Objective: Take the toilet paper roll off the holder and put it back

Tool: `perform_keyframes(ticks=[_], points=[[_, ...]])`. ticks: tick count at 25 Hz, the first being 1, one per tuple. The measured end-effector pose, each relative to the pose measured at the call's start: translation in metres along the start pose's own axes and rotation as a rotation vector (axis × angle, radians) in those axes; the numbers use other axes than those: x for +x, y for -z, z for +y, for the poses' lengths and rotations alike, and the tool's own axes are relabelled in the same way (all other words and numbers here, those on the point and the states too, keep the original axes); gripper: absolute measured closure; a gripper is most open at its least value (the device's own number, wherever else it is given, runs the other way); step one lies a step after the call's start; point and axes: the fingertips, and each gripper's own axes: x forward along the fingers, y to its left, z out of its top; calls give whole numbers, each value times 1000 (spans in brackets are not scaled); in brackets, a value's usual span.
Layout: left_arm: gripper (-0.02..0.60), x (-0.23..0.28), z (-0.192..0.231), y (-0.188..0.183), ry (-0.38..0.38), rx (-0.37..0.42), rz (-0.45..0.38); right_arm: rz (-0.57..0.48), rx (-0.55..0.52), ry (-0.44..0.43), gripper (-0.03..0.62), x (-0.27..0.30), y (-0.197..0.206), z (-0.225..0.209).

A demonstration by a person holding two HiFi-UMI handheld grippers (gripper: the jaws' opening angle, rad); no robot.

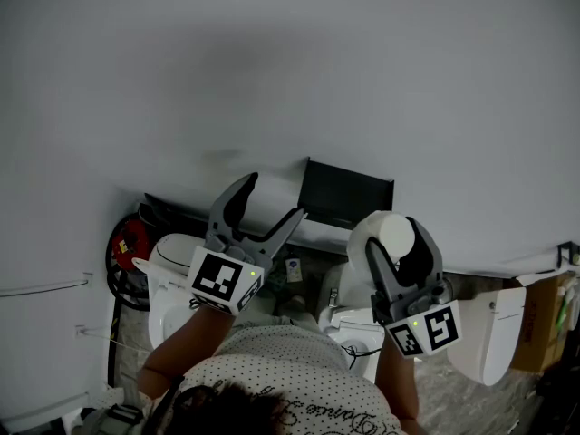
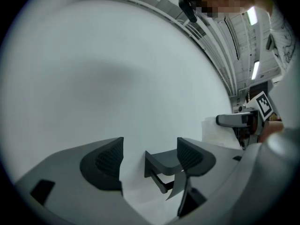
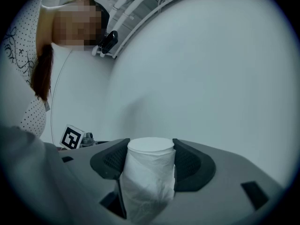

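White toilet paper roll [image 3: 149, 182] is clamped upright in your right gripper [image 3: 150, 159]: both ribbed pads press its sides and its flat top shows just above them. From the head view, that roll [image 1: 385, 231] sits in the right gripper [image 1: 397, 243] off the holder [image 1: 347, 193], just below and to the right of it, close to the white wall [image 1: 272, 62].

Your left gripper [image 2: 150, 148] has its jaws wide apart and grips nothing. Dark holder [image 2: 164, 161] on the wall shows in the gap between them, nearer the right pad; can't tell whether that pad touches it. In the head view, the left gripper [image 1: 272, 199] is raised towards the wall, one jaw tip right beside the holder's left edge.

In the left gripper view, the roll [image 2: 218, 134] shows off to the right with the other gripper's jaw across it. Holder is bare, no roll on it.

White toilets [image 1: 172, 261] stand below your arms on the floor, and your dotted shirt [image 1: 299, 379] fills the bottom of the head view.
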Motion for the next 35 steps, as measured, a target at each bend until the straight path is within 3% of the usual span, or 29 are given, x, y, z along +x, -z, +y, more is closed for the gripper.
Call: perform_keyframes(ticks=[8,22,35], points=[[242,1,2,-5,-3,6,-8,-32,11,-12,303,1,-20,-8],[245,5,8,-13,-18,13,-24,-102,-70,-15,303,19,-78,-27],[258,2,27,-14,-79,12,-25,-98,-63,-81,303,53,-74,-27]])
